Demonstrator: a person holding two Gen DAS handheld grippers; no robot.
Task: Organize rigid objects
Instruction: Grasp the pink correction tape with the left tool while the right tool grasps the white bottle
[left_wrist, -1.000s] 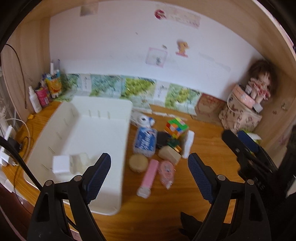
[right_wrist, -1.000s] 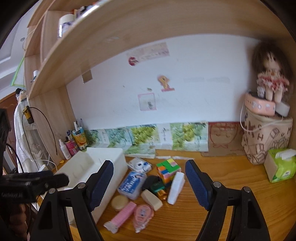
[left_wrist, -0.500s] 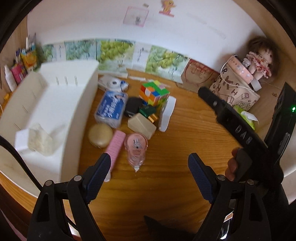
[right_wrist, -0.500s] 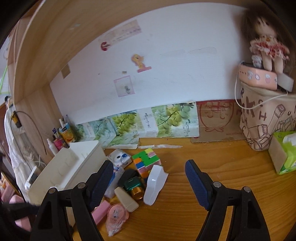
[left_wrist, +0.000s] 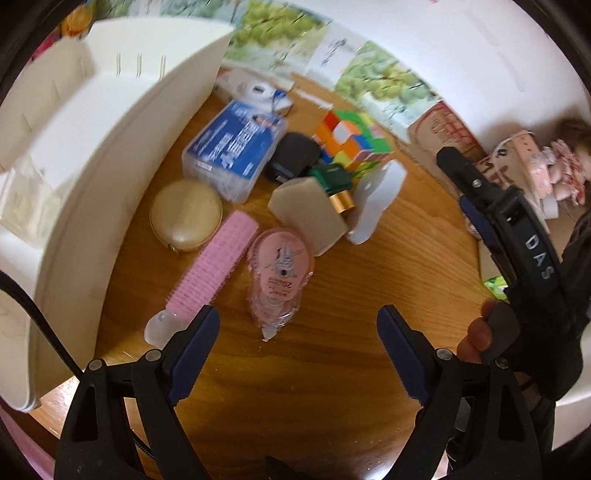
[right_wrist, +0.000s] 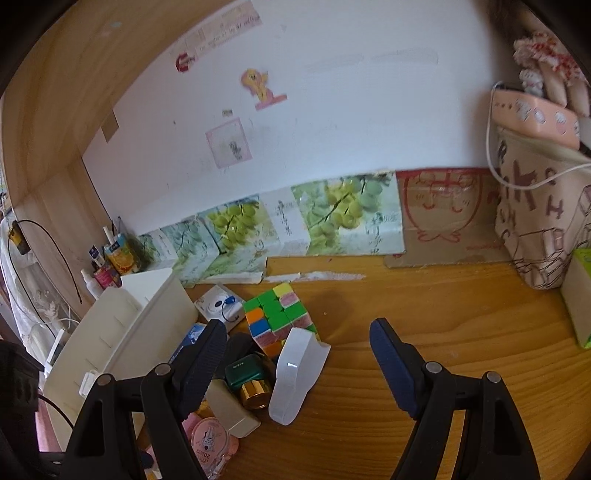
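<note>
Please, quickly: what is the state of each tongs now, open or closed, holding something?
Left tongs: open, holding nothing.
Right tongs: open, holding nothing.

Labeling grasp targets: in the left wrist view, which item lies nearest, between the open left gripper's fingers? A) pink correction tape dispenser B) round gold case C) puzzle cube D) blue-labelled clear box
A: the pink correction tape dispenser lies on the desk with its tip pointing into the gap of the open left gripper; the other three lie farther back or off to the left.
</note>
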